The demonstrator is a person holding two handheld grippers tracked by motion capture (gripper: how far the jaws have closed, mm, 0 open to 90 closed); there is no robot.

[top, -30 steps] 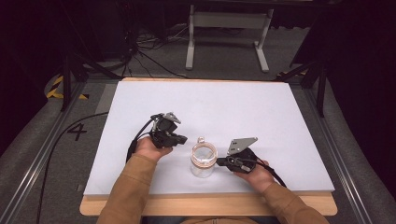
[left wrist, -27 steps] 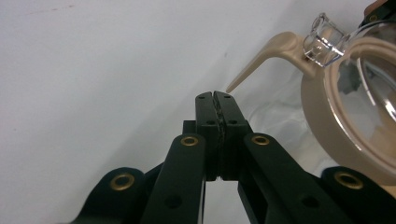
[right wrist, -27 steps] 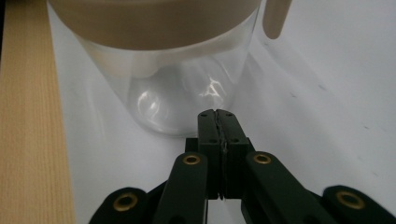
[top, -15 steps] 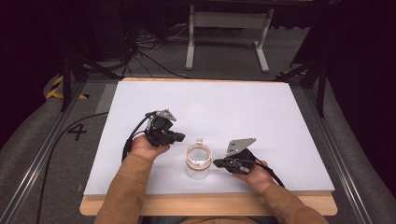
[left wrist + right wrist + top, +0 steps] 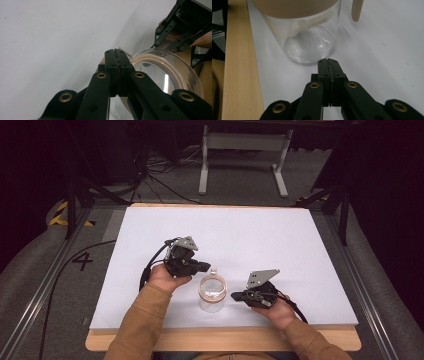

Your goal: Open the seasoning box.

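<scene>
Near the front edge of the desk (image 5: pixel 150 230), the right gripper (image 5: pixel 329 65) rests low with its jaws pressed together on nothing, just short of the base of the glass jar (image 5: pixel 212 294). The left gripper (image 5: pixel 117 58), jaws likewise together and empty, hangs beside the jar's open rim. The jar stands upright between them, ungripped. Judging by this, the step is an approach; either gripper must open before any grasp.
</scene>
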